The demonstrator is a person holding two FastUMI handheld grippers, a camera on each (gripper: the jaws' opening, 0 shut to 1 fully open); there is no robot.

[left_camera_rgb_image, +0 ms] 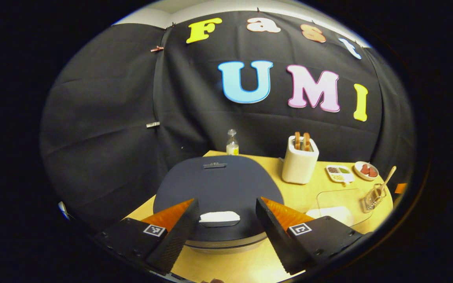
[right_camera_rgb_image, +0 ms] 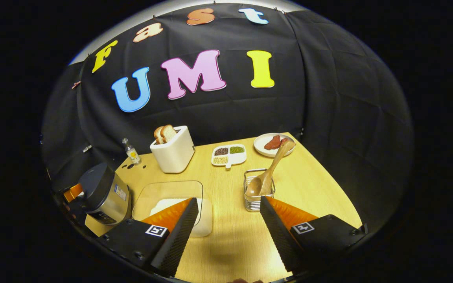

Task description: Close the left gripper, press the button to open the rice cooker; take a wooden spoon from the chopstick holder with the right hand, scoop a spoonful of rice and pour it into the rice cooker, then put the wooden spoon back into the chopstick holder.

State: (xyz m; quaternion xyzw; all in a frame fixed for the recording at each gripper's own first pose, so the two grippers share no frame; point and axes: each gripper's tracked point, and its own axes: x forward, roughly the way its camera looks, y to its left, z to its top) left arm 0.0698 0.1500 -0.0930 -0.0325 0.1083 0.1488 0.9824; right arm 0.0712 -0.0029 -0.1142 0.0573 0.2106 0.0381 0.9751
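The rice cooker (left_camera_rgb_image: 218,188) stands with its dark lid down, right in front of my left gripper (left_camera_rgb_image: 226,218). Its white button (left_camera_rgb_image: 219,217) lies between the open fingers, which hang just above the lid's near edge. In the right gripper view the rice cooker (right_camera_rgb_image: 102,192) sits at the far left of the table. A wooden spoon (right_camera_rgb_image: 267,173) leans in the wire chopstick holder (right_camera_rgb_image: 257,192), bowl down. My right gripper (right_camera_rgb_image: 226,220) is open just short of the holder, holding nothing. A clear container of white rice (right_camera_rgb_image: 171,206) lies partly behind its left finger.
A white toaster (right_camera_rgb_image: 173,151) with bread slices stands at the back. Beside it are a small bottle (right_camera_rgb_image: 131,151), a divided dish of grains (right_camera_rgb_image: 228,154) and a plate with red food (right_camera_rgb_image: 271,143). The light wooden table (right_camera_rgb_image: 309,184) ends against the black cloth wall.
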